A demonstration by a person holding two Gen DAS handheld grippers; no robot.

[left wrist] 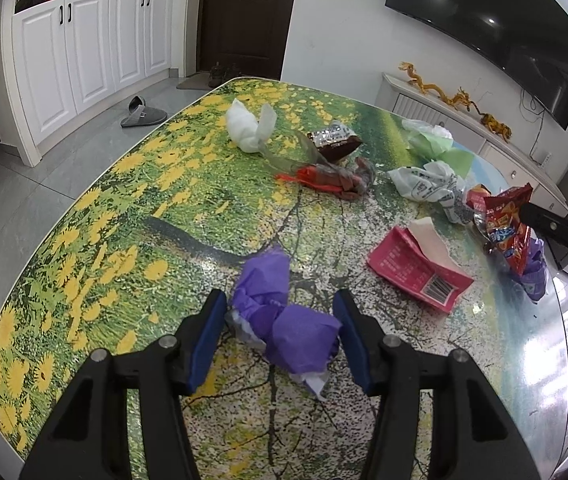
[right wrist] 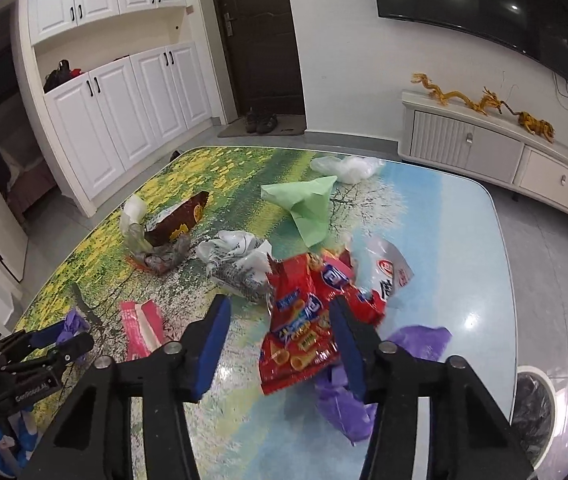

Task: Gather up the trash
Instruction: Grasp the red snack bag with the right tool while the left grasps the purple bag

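Trash lies scattered ahead across the desk, little gathered yet: the left hand-held gripper sits half-open around a purple wad, and the right hand-held gripper, half-open, brackets a red snack bag.

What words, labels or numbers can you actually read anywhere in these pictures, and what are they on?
"GenRobot.AI", partly legible: on the body of the left gripper.
Barcode, digits too small: pink packet.
White lettering, too blurred: red snack bag.
Red and black print, unreadable: white wrapper.
Small print, unreadable: crumpled white bag.
Label, unreadable: brown packet.
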